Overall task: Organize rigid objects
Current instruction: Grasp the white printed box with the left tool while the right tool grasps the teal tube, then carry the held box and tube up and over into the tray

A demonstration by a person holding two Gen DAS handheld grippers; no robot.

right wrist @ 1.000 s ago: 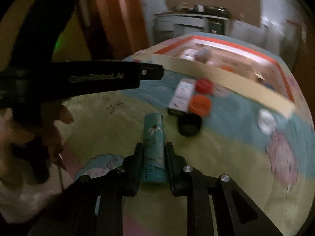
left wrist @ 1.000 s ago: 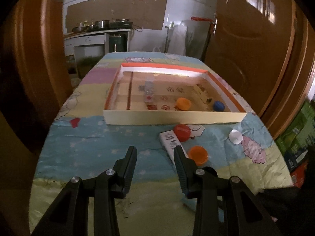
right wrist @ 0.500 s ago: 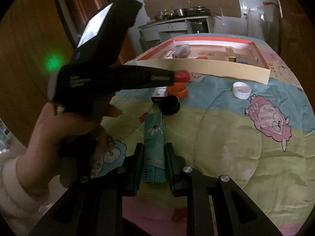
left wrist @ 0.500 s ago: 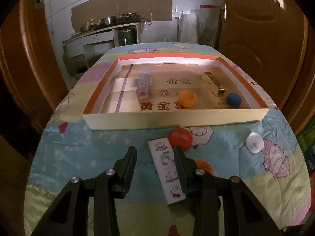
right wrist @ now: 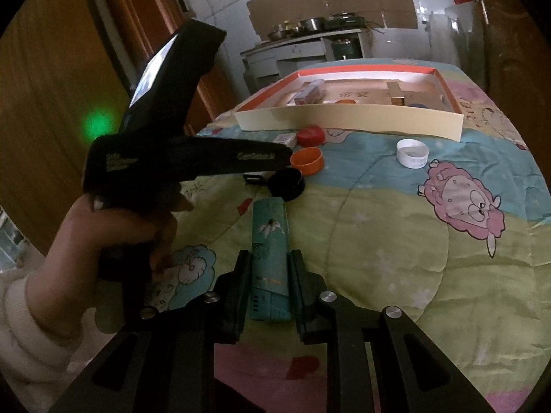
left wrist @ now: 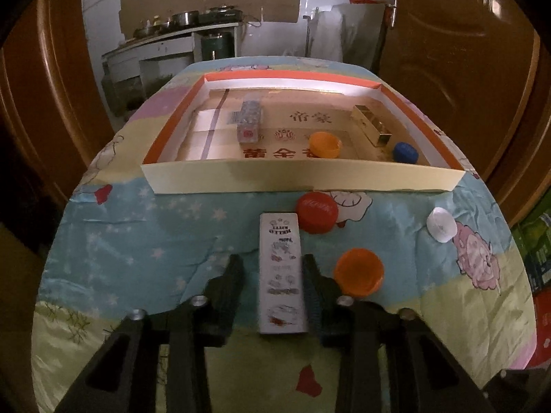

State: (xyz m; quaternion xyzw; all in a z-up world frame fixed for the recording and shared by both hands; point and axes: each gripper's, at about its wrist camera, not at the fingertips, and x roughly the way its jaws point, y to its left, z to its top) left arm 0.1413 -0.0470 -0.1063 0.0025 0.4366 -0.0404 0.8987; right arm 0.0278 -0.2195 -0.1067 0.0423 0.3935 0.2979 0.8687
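Teal flowered box [right wrist: 269, 258], orange cap [left wrist: 359, 272]

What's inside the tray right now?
In the tray: a clear box, a gold box, an orange cap and a blue cap. The near wall hides the floor strip just behind it.

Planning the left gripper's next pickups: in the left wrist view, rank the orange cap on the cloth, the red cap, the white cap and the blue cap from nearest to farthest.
1. Orange cap, just right of the fingers.
2. Red cap, ahead, before the tray wall.
3. White cap, far right on the cloth.
4. Blue cap, inside the tray.
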